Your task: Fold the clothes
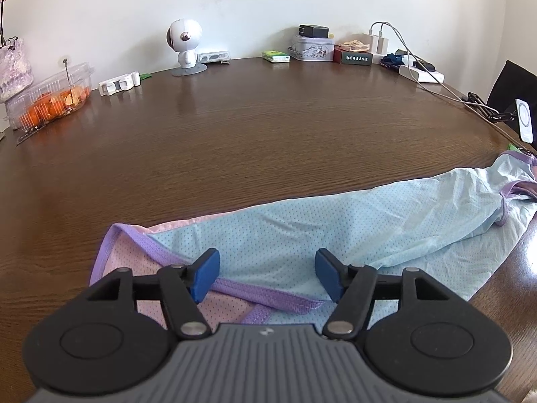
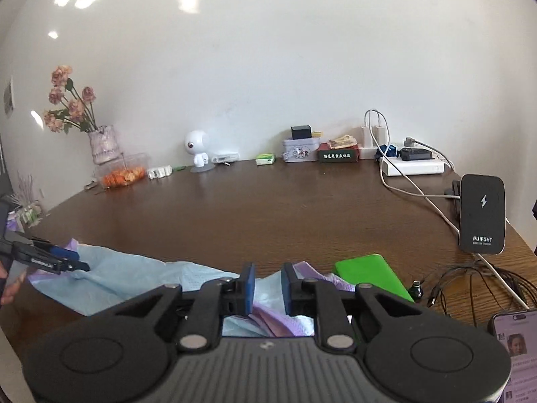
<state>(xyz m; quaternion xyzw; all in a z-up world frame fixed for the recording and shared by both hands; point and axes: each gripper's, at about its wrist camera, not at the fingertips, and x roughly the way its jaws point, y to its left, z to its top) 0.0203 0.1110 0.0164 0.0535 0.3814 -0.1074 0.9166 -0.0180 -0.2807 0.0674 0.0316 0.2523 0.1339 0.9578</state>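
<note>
A light blue mesh garment [image 1: 335,231] with purple trim and a pink inner side lies stretched across the near part of the brown table [image 1: 251,127]. My left gripper [image 1: 266,275] is open, its blue pads on either side of the purple hem at the garment's left end. My right gripper [image 2: 267,288] is partly open over the garment's bunched purple-trimmed right end [image 2: 302,305], with a narrow gap between the pads and nothing held. The left gripper [image 2: 63,260] shows at the far left of the right wrist view, over the garment [image 2: 127,278].
A green flat case [image 2: 372,277], a black charging stand [image 2: 482,213], loose cables [image 2: 470,285] and a phone [image 2: 517,346] sit to the right. Along the wall stand a white robot figure [image 1: 184,45], tins and boxes [image 1: 312,47], a power strip [image 1: 421,74], a fruit container [image 1: 50,97] and a vase [image 2: 102,144].
</note>
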